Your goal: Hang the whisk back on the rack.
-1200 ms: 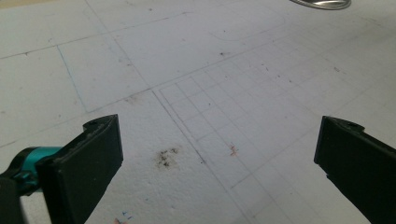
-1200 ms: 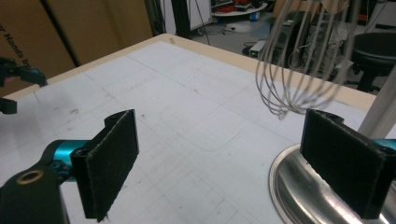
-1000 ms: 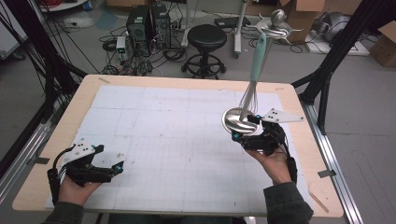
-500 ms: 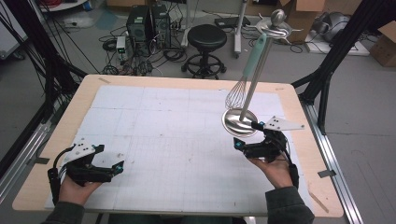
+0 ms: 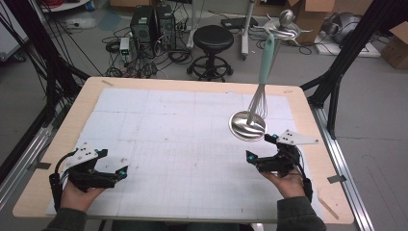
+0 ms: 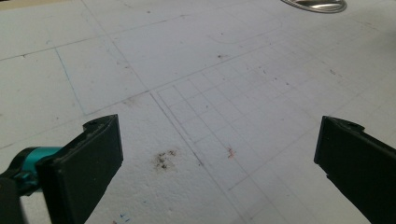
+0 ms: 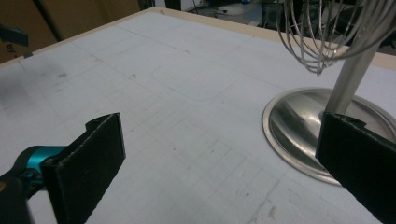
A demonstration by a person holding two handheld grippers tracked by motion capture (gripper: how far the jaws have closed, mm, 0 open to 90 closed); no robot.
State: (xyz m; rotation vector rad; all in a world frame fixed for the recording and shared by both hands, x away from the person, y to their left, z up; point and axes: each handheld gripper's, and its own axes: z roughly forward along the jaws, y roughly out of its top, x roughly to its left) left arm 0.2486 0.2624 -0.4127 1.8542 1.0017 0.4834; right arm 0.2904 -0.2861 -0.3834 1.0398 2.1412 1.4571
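In the high view, a whisk (image 5: 260, 84) with a pale green handle hangs from the hook at the top of a metal stand (image 5: 248, 126), whose round base sits on the right half of the white gridded mat (image 5: 183, 144). The right gripper (image 5: 260, 153) lies low on the mat just in front of that base, apart from it, its jaws spread with nothing between them; they have just been opening. The left gripper (image 5: 113, 169) rests near the front left corner, well apart from the stand, jaws released.

In the left gripper view, both black jaws stand wide over bare mat, and the stand's base (image 6: 314, 4) peeks in at the top edge.

In the right gripper view, the jaws gape empty; the whisk's wires (image 7: 327, 32) hang above the shiny base (image 7: 299, 121), beside the upright rod.
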